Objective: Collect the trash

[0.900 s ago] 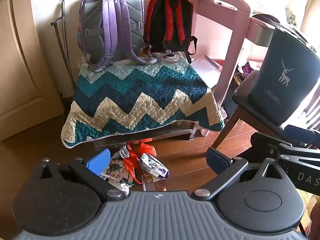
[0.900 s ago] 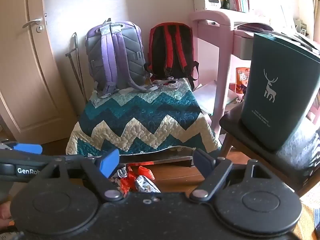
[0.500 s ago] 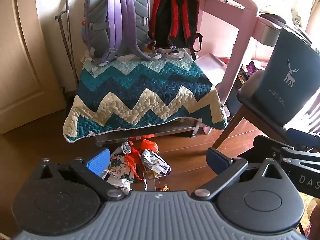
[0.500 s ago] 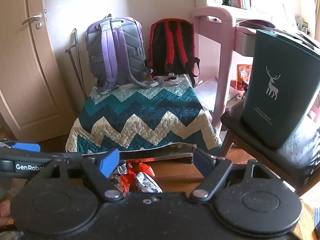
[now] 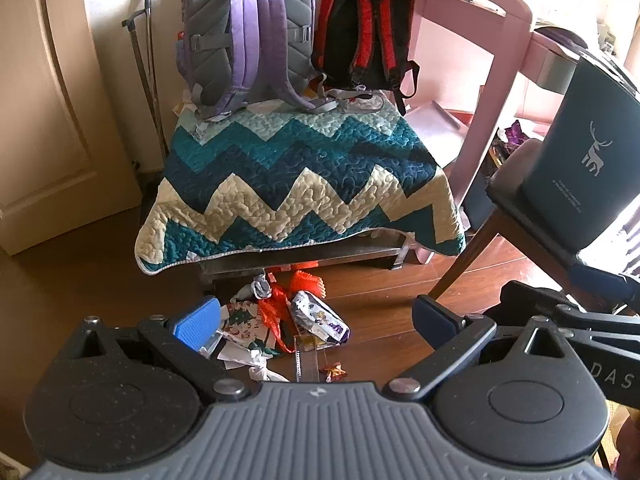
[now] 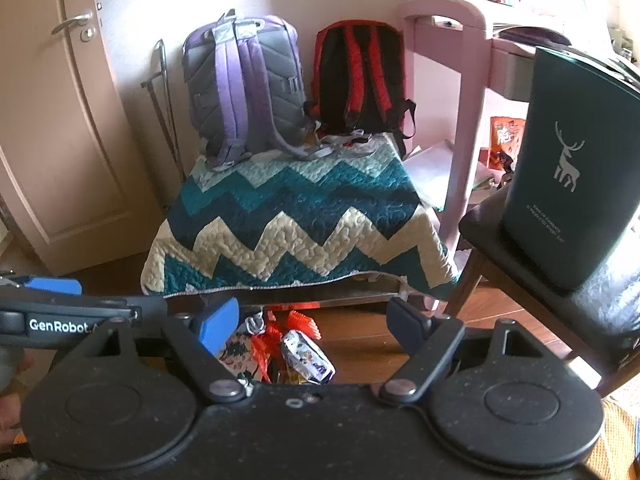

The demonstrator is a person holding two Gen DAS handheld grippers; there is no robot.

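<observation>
A heap of trash lies on the wooden floor in front of a quilt-covered bench: a purple-and-white snack wrapper (image 5: pixel 318 316), red mesh ribbon (image 5: pixel 276 308), printed paper (image 5: pixel 244 320), a clear ruler (image 5: pixel 306 364) and a small gold star wrapper (image 5: pixel 335 372). The wrapper (image 6: pixel 306 356) also shows in the right wrist view. My left gripper (image 5: pixel 316 318) is open and empty above the heap. My right gripper (image 6: pixel 314 320) is open and empty, just right of the left one. A dark teal bin (image 6: pixel 572 168) with a deer logo stands on a chair at the right.
The zigzag quilt (image 5: pixel 296 184) covers the low bench, with a purple backpack (image 5: pixel 248 32) and a red-black backpack (image 5: pixel 362 32) on it. A pink desk (image 5: pixel 476 60) stands right of the bench. The black chair (image 6: pixel 560 276) holds the bin. A door (image 6: pixel 52 120) is at left.
Both grippers have tilted downward and moved slightly closer to the floor heap; more of the trash, including the ruler and star wrapper, has come into the left wrist view. Jaws stayed open.
</observation>
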